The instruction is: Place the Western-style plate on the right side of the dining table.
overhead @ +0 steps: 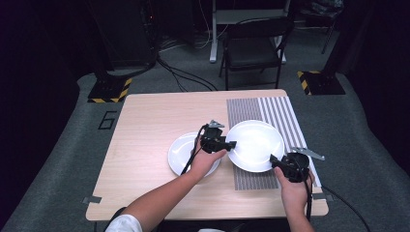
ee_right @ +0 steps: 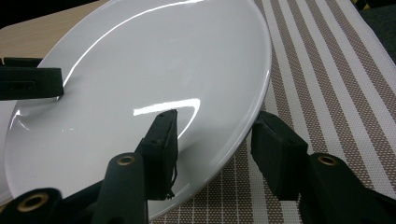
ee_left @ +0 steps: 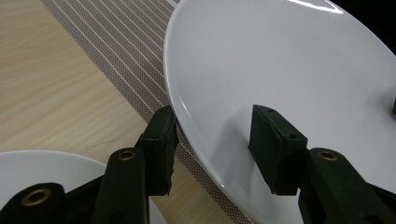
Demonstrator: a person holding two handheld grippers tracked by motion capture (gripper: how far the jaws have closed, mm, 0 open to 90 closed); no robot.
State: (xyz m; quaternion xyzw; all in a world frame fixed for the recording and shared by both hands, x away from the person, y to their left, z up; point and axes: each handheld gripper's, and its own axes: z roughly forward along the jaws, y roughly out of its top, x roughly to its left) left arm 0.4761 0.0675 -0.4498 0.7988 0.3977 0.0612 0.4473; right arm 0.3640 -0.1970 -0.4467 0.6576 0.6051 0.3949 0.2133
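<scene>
The large white plate (overhead: 255, 145) hangs tilted over the striped placemat (overhead: 278, 113) near the desk's right edge, its rim pinched by the left gripper (overhead: 231, 144) and right gripper (overhead: 273, 160). An uneven pull could slip it onto the small plate (overhead: 181, 153).

Large white plate (overhead: 255, 144) tilted above striped placemat (overhead: 270, 113) (glossy, empty); smaller white plate (overhead: 183, 153) flat on table beside it.

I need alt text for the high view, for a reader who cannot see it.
A person holds a large white plate by its rim with two grippers, the left gripper and the right gripper, above a striped placemat on a wooden table. A smaller white plate lies on the table to its left.
</scene>
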